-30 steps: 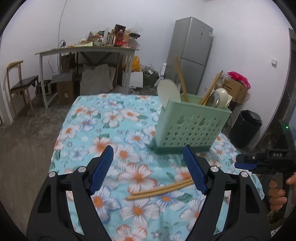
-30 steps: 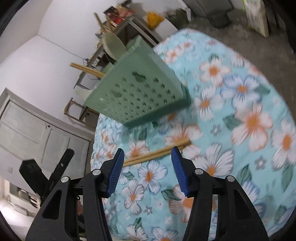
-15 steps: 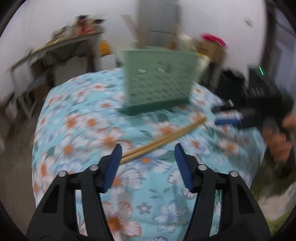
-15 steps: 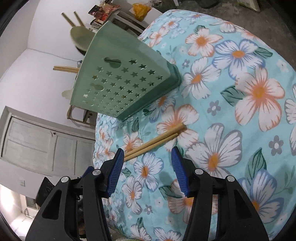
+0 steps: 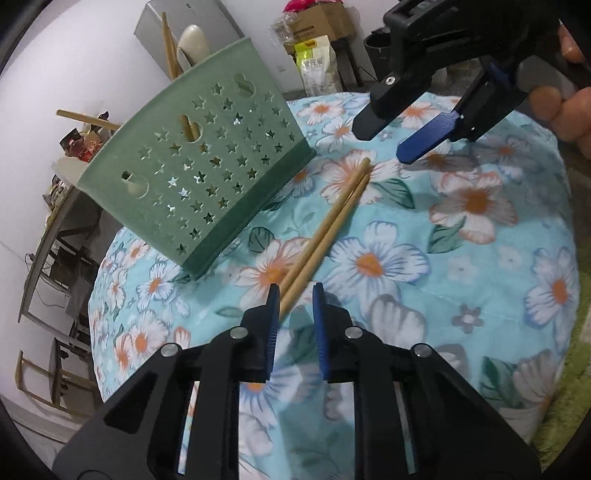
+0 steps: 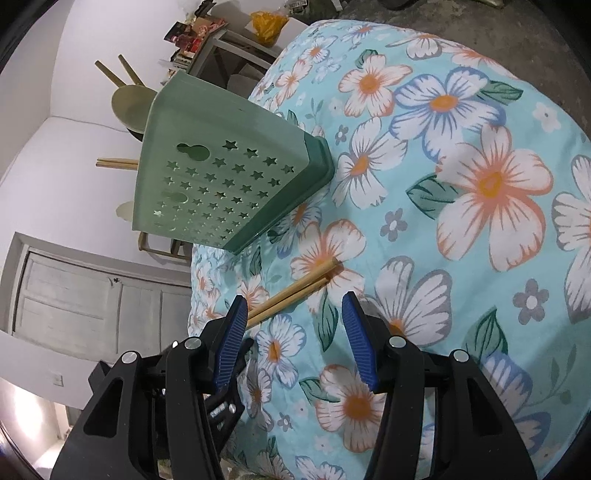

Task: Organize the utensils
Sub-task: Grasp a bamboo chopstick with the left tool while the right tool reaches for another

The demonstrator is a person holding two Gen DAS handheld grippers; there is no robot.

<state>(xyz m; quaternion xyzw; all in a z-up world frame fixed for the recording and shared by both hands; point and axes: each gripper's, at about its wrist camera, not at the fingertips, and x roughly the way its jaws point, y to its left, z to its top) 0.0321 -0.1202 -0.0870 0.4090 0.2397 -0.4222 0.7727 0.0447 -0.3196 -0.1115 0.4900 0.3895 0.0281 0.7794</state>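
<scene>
A pair of wooden chopsticks (image 5: 325, 232) lies on the flowered tablecloth (image 5: 461, 258), in front of a green star-holed utensil holder (image 5: 207, 162). My left gripper (image 5: 294, 297) is closing around their near end. The sticks lie against the left pad, and a gap still shows at the right pad. My right gripper (image 5: 386, 142) hovers open just beyond their far end, held by a hand. In the right wrist view the chopsticks (image 6: 295, 291) run behind the left finger of my right gripper (image 6: 293, 314). The holder (image 6: 221, 177) has chopsticks and pale spoons in it.
The round table's cloth (image 6: 480, 184) drops off on all sides. Behind stand a grey fridge (image 5: 177, 22), boxes and bags (image 5: 314, 29), a cluttered side table (image 6: 221, 37), a wooden chair (image 5: 44, 380) and a white door (image 6: 92, 306).
My left gripper rolled, came down to the chopsticks' near end and narrowed its jaws around it. The right gripper sank a little toward their far end, its jaws as wide as before.
</scene>
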